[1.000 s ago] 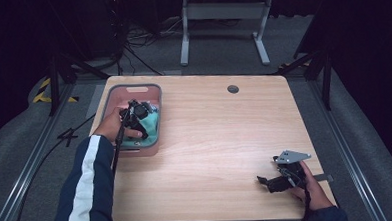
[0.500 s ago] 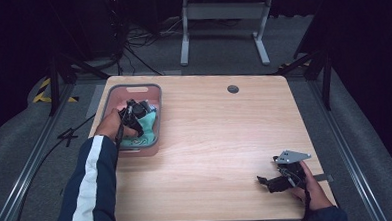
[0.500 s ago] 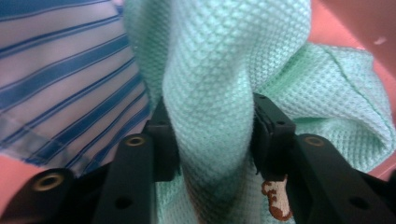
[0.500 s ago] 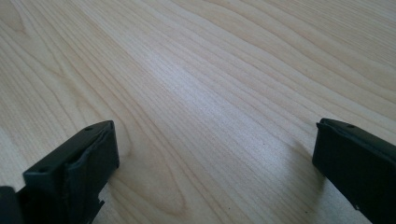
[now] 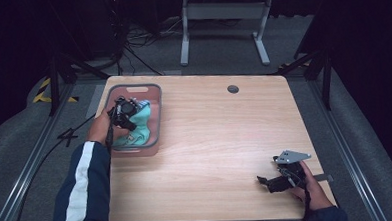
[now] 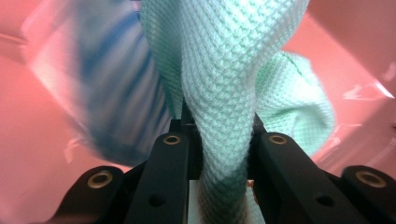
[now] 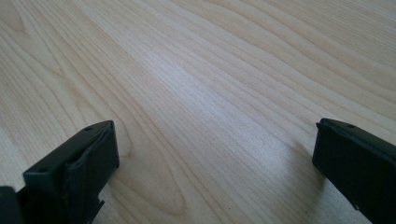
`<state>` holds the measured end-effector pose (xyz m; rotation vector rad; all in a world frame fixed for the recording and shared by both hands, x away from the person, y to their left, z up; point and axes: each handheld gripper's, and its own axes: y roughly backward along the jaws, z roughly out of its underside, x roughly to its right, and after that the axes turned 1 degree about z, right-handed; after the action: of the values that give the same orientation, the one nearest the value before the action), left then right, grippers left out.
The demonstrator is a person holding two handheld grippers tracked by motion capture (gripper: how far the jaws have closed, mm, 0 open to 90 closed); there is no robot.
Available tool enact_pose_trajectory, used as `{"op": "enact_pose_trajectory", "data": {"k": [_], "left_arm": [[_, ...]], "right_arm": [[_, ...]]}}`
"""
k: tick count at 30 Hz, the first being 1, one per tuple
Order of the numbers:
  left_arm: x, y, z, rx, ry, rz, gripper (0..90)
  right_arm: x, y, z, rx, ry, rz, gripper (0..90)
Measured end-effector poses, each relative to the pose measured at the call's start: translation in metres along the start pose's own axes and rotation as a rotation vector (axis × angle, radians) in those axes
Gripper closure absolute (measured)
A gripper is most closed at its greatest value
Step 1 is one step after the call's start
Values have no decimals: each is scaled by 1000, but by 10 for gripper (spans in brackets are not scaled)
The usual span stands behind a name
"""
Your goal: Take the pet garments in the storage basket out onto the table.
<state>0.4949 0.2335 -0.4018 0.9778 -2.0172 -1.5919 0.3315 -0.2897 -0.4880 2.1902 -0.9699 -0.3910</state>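
The bench (image 5: 220,139) carries a pink bin (image 5: 156,99) at its far left corner; the rest of the top lies bare.

The left gripper (image 5: 124,113) sits inside the bin. In the left gripper view its jaws are closed tight on a fold of mint-green knitted cloth (image 6: 224,93), which rises straight ahead of them. A blue-and-white striped fabric (image 6: 107,93) lies blurred just to their left, against the pink wall.

The right gripper (image 5: 279,179) rests low on the bench, well apart from the bin. Its jaws stand wide with nothing between them but bare wood.

Judgement: the step in hand appears to be drawing the cloth out of the bin. The next move calls for a clean lift clear of the rim, without dragging the striped fabric along.
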Motion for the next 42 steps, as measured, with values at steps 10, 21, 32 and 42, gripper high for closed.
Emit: {"op": "enact_pose_trajectory", "data": {"k": [10, 21, 32, 42], "left_arm": [[7, 41, 17, 179, 11, -39, 800], [13, 74, 36, 362, 25, -61, 800], [21, 96, 49, 460, 6, -98, 800], [33, 122, 49, 542, -29, -107, 800]], "right_arm": [[0, 0, 0, 0, 0, 0, 6], [0, 0, 0, 0, 0, 0, 6], [0, 0, 0, 0, 1, 0, 6], [0, 0, 0, 0, 0, 0, 6]]}}
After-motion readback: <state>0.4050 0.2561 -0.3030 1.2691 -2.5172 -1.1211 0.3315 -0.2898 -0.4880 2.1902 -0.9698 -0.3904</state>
